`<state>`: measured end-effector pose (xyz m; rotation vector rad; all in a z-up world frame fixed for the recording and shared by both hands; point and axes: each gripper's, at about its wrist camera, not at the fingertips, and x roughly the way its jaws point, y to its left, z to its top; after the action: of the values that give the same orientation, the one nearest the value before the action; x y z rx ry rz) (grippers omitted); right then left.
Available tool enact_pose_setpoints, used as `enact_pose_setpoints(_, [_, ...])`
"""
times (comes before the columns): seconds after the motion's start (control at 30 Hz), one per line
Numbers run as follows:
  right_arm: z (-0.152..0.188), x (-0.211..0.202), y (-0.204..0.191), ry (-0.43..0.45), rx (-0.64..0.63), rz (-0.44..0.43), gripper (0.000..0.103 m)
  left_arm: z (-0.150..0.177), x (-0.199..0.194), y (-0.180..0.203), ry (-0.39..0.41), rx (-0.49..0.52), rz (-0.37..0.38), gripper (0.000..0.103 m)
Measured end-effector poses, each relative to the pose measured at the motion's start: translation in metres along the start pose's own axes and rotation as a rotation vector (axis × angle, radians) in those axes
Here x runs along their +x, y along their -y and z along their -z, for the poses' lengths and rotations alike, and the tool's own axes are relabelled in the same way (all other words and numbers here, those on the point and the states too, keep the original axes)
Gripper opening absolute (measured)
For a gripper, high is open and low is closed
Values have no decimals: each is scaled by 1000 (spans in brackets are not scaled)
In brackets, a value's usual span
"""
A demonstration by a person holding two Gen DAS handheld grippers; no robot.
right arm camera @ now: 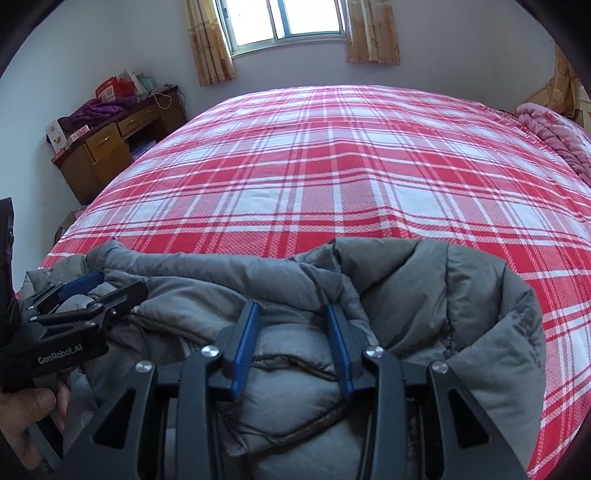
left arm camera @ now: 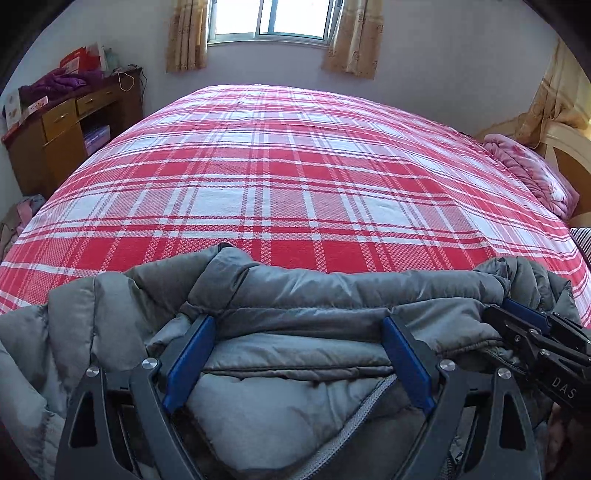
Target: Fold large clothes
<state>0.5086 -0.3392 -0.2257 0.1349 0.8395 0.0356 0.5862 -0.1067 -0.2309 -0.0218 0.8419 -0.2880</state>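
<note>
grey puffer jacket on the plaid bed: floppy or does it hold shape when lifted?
Likely floppy: the grey quilted puffer jacket lies in soft bulging folds on the red-and-white plaid bedspread. Probably light for its bulk, given the puffy padding. Its smooth shell may slip between the right gripper fingers.

Daylight enters through the overexposed window [left arm camera: 273, 18] at the far wall; the room is evenly lit, shadows are soft, focus is sharp, and fisheye bending darkens the corners.

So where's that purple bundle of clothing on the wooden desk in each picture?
Left wrist view: purple bundle of clothing far left, upper part, on the wooden desk.
Right wrist view: left of centre, upper part, same desk.
Shared landmark: the window.
</note>
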Motion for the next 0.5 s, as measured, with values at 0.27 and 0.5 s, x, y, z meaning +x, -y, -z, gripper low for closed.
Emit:
enact_pose_setpoints(0.27, [2, 7, -1, -16, -6, 15, 41, 2, 1, 0, -4, 3, -5, 91])
enact_pose_setpoints(0.5, [2, 11, -10, -28, -48, 77, 41, 2, 8, 8, -32, 42, -43, 94])
